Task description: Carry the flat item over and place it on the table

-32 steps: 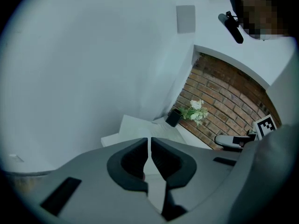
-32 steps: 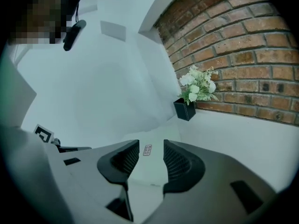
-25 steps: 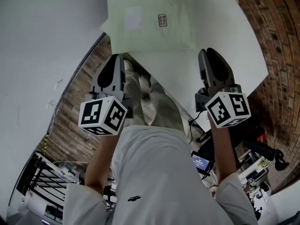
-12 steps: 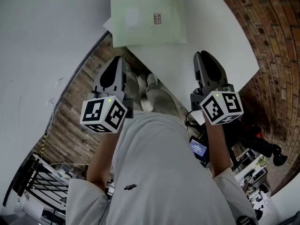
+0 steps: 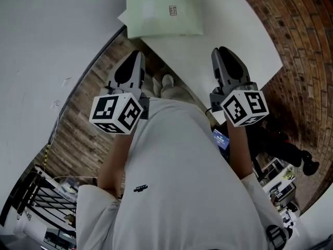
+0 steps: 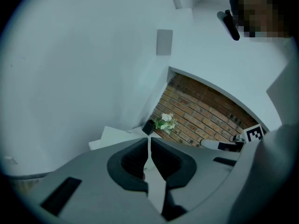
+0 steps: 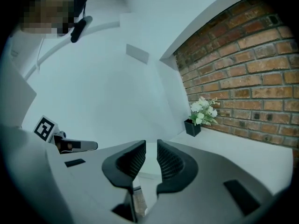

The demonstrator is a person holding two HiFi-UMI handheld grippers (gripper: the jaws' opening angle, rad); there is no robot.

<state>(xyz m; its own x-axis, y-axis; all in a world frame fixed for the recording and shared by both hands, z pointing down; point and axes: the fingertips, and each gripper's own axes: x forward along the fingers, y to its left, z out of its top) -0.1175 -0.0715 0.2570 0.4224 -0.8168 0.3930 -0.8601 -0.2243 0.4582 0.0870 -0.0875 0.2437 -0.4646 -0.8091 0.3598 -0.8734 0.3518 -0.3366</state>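
Pulled back, my left gripper (image 5: 136, 56) and right gripper (image 5: 222, 52) leave the flat item (image 5: 164, 12) resting on the table (image 5: 234, 46) ahead. Both pairs of jaws sit together, empty, with nothing left to carry.

Left arm (image 5: 112, 158) and right arm (image 5: 238, 152) both reach forward, side by side. Left gripper (image 5: 136, 56) has its jaws pressed together, nothing in there. Right gripper (image 5: 221, 52) is closed to a thin slit, empty too.

The flat item (image 5: 164, 12) is pale green, the table (image 5: 244, 35) white, the wall (image 5: 307, 40) red-brown brick (floor (image 5: 78, 139) brown planks).
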